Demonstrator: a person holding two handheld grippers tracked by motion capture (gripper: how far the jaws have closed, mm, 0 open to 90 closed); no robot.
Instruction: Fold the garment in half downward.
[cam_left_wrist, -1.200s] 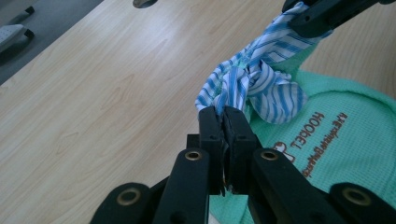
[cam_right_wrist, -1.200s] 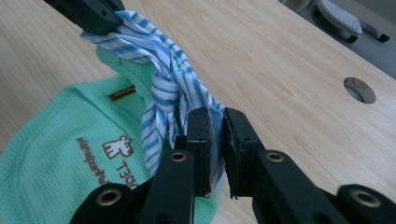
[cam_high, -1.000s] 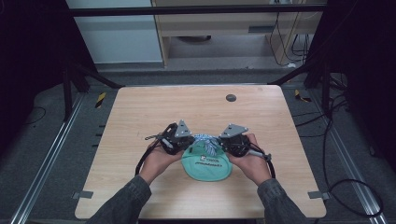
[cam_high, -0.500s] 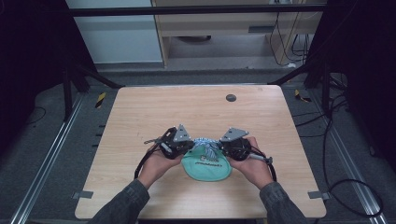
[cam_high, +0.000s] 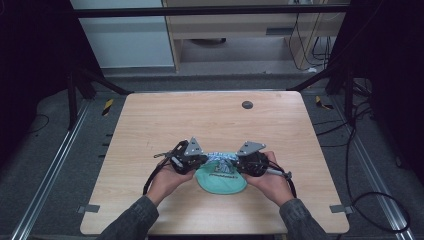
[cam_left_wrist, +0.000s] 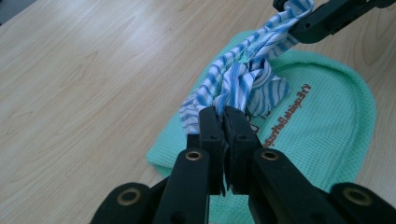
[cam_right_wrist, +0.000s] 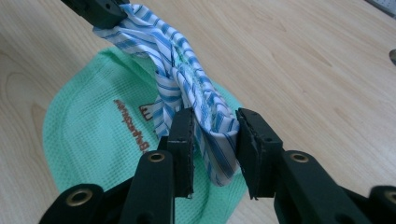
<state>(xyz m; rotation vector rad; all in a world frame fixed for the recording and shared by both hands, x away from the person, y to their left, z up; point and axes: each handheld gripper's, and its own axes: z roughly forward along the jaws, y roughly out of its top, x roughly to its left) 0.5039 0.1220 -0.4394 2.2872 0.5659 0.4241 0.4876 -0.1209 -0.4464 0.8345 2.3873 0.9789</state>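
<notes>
A blue-and-white striped cloth (cam_high: 221, 157) hangs stretched between my two grippers, just above a mint-green waffle cloth (cam_high: 222, 179) that lies flat on the table. In the left gripper view my left gripper (cam_left_wrist: 223, 112) is shut tight on one end of the striped cloth (cam_left_wrist: 243, 84), over the green cloth (cam_left_wrist: 322, 126). In the right gripper view my right gripper (cam_right_wrist: 215, 116) holds a thick bunch of the striped cloth (cam_right_wrist: 187, 79), its jaws standing apart around it and a loose end drooping past them. The green cloth (cam_right_wrist: 93, 135) carries brown lettering.
The wooden table (cam_high: 200, 115) has a small dark round disc (cam_high: 247, 104) near its far edge. Cables trail from both grippers toward the near edge. Dark frame posts and floor cables surround the table.
Both hands and grippers have drifted slightly toward the near edge with the striped cloth between them. The green cloth has stayed put.
</notes>
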